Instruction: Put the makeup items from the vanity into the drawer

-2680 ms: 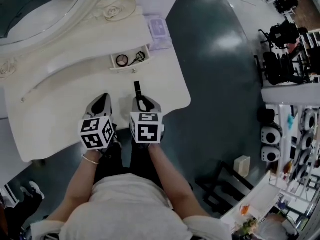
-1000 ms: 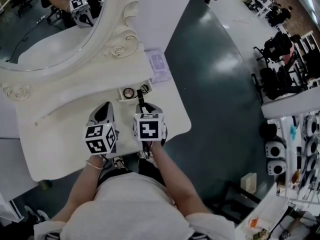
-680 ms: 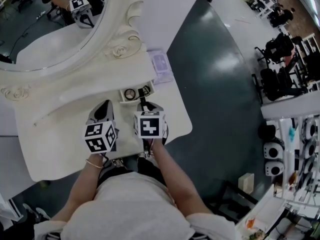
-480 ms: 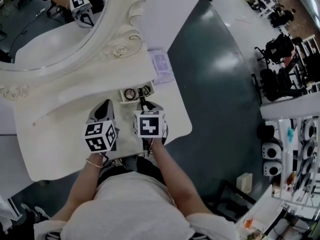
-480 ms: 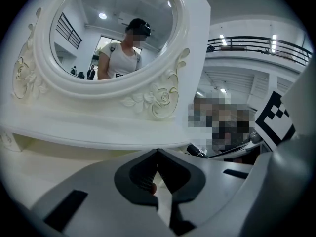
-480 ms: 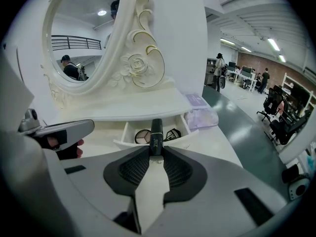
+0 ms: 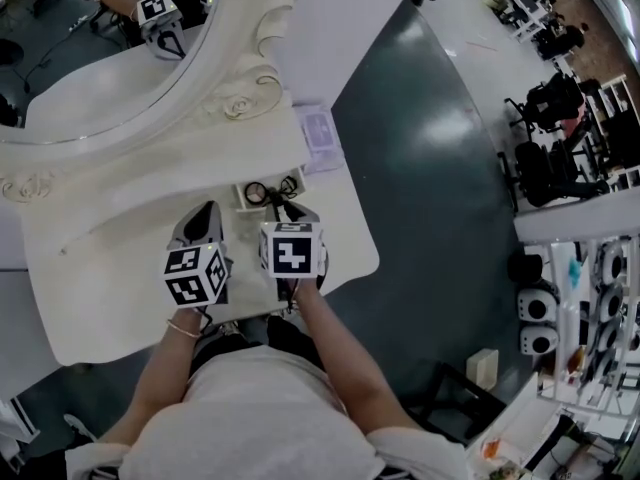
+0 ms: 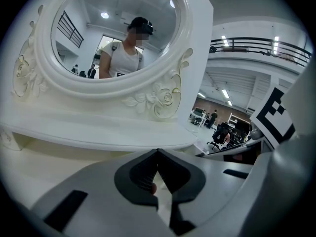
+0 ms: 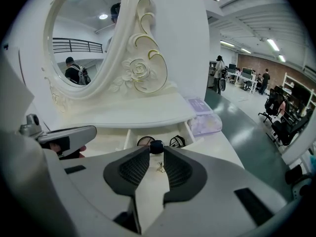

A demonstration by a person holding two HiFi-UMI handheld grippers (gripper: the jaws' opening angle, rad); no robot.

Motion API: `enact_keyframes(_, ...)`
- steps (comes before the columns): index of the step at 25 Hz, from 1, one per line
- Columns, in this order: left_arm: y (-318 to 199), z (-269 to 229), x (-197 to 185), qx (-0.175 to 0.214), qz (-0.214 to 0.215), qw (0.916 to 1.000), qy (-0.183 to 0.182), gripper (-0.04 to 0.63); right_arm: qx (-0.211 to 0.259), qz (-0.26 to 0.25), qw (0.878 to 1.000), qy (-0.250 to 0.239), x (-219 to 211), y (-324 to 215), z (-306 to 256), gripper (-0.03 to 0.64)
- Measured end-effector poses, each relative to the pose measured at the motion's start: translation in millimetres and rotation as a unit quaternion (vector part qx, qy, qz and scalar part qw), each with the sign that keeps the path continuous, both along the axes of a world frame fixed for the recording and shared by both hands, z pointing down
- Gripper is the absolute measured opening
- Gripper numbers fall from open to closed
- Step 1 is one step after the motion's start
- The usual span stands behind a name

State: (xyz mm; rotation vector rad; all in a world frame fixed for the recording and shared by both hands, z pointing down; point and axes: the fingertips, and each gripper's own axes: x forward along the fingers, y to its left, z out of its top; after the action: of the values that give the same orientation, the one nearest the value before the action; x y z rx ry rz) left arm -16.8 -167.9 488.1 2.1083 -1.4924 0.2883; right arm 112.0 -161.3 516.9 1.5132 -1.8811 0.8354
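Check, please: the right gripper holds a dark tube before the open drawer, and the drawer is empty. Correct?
No: the drawer is not empty. The right gripper view shows a round compact and a black item in it. The right gripper does hold the dark tube before it.

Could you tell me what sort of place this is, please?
Probably a lab or workshop hall: the white vanity stands on a dark polished floor, with office chairs and equipment shelves nearby.
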Motion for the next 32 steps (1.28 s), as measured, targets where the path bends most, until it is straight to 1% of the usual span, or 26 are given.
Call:
enact_keyframes(11, 8.2, 0.0, -1.5, -0.004, -0.004, 1.0000, -0.001, 0.003, 0.014, 0.006, 1.000, -0.009, 1.6, 6.0, -4.3, 0.097)
enact_keyframes(21, 21.6, -2.0, -1.3, 0.003, -0.007, 1.0000, -0.004, 0.003, 0.031, 0.007, 0.999, -0.014, 2.8, 17.5, -8.2, 0.096)
enact_keyframes(26, 33.9, -7.9, -2.4, 0.010, -0.008, 0.9999, -0.008, 0.003, 0.055, 0.008, 0.998, -0.011, 4.9, 21.7, -14.2, 0.095)
enact_keyframes(32, 49.5, -16.1, -4.0, 0.021, -0.006, 0.9996, -0.016, 0.003, 0.063, 0.005, 0.998, -0.023, -0.3, 36.9, -23.9, 0.088)
